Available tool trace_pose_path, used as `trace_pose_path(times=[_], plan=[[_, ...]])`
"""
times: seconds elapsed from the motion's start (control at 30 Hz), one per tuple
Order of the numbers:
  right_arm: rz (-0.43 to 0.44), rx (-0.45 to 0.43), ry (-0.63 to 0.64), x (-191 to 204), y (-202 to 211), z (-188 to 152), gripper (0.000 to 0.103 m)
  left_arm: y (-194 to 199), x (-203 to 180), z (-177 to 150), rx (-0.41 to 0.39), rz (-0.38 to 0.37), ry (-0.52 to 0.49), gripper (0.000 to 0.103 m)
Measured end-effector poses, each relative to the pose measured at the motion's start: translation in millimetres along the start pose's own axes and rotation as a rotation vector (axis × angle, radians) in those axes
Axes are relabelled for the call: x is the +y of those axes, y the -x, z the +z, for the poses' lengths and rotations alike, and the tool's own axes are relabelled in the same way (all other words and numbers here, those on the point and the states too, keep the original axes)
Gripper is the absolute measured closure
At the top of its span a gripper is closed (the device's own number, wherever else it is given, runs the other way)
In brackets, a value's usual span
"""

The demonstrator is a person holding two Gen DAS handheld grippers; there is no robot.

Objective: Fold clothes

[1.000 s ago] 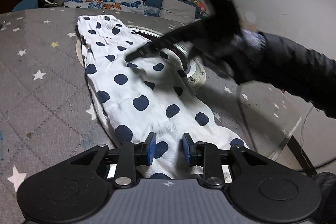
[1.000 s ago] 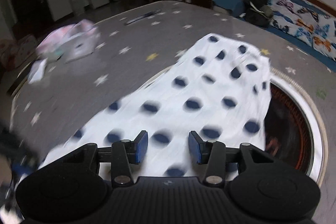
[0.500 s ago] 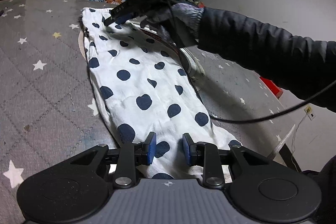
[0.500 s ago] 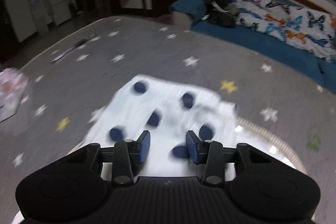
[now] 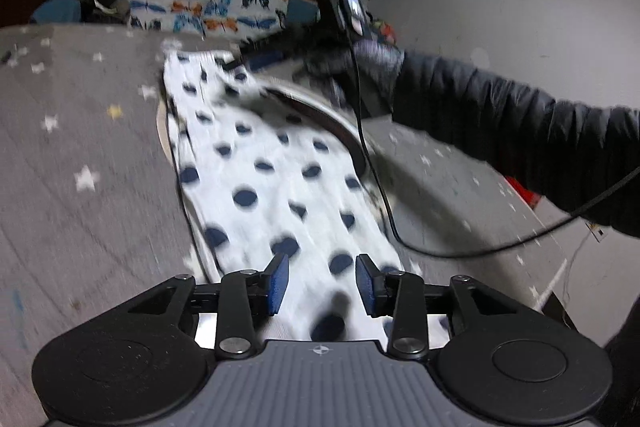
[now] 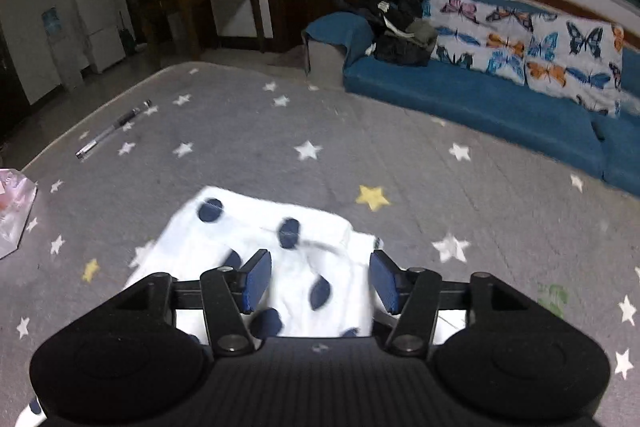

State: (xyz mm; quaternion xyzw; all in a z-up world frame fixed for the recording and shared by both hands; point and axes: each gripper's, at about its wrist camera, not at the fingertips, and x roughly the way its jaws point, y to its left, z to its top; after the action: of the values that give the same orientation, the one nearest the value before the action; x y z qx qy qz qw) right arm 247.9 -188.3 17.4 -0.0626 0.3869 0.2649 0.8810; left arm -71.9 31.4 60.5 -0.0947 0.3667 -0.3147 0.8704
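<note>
A white garment with dark blue dots (image 5: pixel 272 183) lies stretched out on the grey star-patterned cover (image 5: pixel 80 147). My left gripper (image 5: pixel 322 283) is open just above its near end. My right gripper (image 6: pixel 320 281) is open over the garment's far end (image 6: pixel 272 239), the cloth between and below the blue pads. In the left wrist view the right gripper (image 5: pixel 256 55) sits at that far end, held by a dark-sleeved arm. Nothing is gripped.
A round metal-rimmed opening (image 5: pixel 320 111) lies under the garment's right side. A cable (image 5: pixel 376 179) hangs from the right gripper. A pen (image 6: pixel 114 129) and a pink bag (image 6: pixel 12 211) lie at left. A blue sofa (image 6: pixel 480 99) with butterfly cushions stands behind.
My right gripper has travelled along the garment to its far end and opened wider. My left gripper has opened wider and shifted slightly at the near end.
</note>
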Motion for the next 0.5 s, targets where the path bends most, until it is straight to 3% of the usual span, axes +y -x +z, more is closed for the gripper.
trace_pose_path(times=[0.23, 0.33, 0.5], plan=[[0.033, -0.023, -0.030, -8, -15, -3, 0.045, -20, 11, 26, -0.022, 0.088, 0.026, 0.060], [0.037, -0.033, -0.019, -9, -16, -3, 0.050, -29, 16, 32, -0.014, 0.134, 0.039, 0.060], [0.066, -0.031, -0.045, -14, -12, -2, 0.083, -42, 25, 33, 0.006, 0.208, 0.059, 0.060]])
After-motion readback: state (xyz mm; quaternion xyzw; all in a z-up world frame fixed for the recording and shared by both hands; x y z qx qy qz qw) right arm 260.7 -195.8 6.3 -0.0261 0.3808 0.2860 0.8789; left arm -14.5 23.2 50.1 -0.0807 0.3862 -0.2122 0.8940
